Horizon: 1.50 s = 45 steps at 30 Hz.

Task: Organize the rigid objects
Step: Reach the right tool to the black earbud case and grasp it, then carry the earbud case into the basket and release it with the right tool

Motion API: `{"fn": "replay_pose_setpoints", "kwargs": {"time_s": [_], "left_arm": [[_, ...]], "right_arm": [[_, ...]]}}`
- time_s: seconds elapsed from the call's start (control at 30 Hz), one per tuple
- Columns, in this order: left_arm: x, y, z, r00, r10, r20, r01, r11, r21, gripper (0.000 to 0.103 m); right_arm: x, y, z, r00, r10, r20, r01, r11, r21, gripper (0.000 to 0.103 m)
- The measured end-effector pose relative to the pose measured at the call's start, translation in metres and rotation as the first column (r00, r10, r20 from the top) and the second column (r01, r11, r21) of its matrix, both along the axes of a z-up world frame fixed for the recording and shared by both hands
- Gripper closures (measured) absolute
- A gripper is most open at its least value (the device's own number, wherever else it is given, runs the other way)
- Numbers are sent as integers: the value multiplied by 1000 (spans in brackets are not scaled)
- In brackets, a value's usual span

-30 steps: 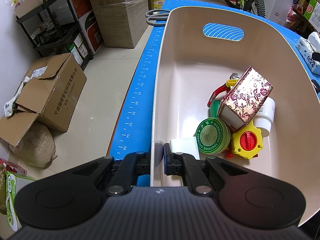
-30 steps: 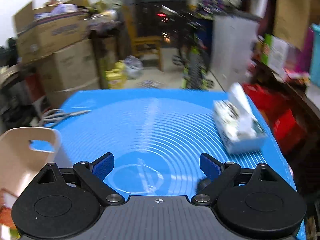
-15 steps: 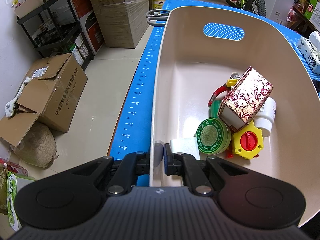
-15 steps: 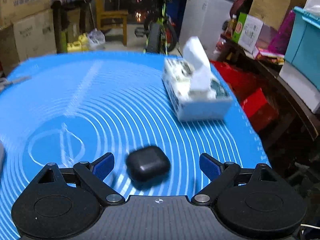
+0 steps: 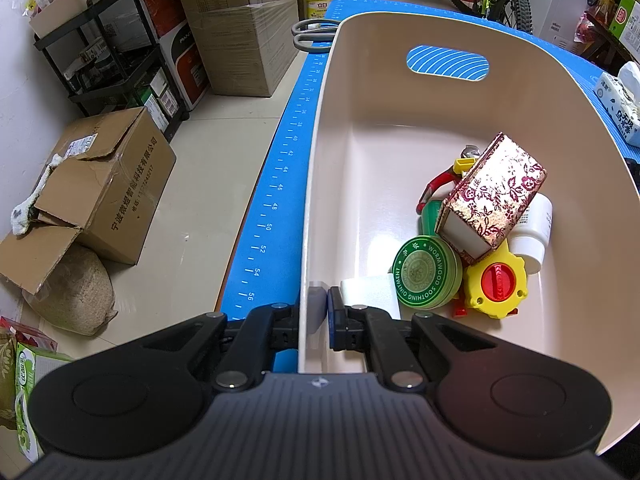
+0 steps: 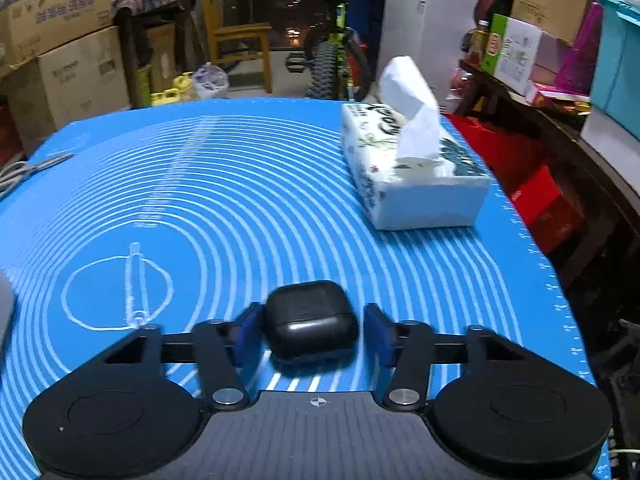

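Fingers of the right gripper (image 6: pixel 312 334) straddle the black case (image 6: pixel 311 326), not quite touching. Squeezing evenly should hold it. The left gripper (image 5: pixel 319 314) pinches the bin (image 5: pixel 320 184) wall.

The left tongs (image 5: pixel 319 315) are clamped tight, one finger on each side of a thin wall. The right tongs (image 6: pixel 312 334) are low and level, fingers partly parted around a small case, the right finger apart from it.

Glossy plastic bin (image 5: pixel 400 128); matt black case (image 6: pixel 311 325) (smooth); paper tissues (image 6: pixel 412 120).
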State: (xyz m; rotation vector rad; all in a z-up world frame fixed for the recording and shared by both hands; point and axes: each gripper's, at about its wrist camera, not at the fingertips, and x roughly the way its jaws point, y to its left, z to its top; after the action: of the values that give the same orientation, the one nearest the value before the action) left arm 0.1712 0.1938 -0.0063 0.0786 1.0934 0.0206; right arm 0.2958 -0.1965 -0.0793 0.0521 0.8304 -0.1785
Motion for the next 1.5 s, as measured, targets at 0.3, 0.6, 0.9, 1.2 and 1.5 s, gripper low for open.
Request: {"fn": "replay_pose_setpoints", "kwargs": {"time_s": [0.3,0.6,0.9,1.2,1.5], "left_arm": [[0,0,0,1000,0,-1,0,1000,0,93],[0,0,0,1000,0,0,0,1000,1,93],[0,0,0,1000,0,-1,0,1000,1,93],[0,0,0,1000,0,-2,0,1000,0,93],[-1,0,0,1000,-1,-2,1,1000,1,93]], "right_arm": [[-7,9,7,1000,-21,8,21,1000,8,48],[-20,48,52,992,31,119,-32,999,9,48],[-40,87,111,960,108,257,-129,989,66,48],[-59,134,142,912,217,349,-260,962,81,48],[-69,195,141,872,380,309,-416,908,55,48]]}}
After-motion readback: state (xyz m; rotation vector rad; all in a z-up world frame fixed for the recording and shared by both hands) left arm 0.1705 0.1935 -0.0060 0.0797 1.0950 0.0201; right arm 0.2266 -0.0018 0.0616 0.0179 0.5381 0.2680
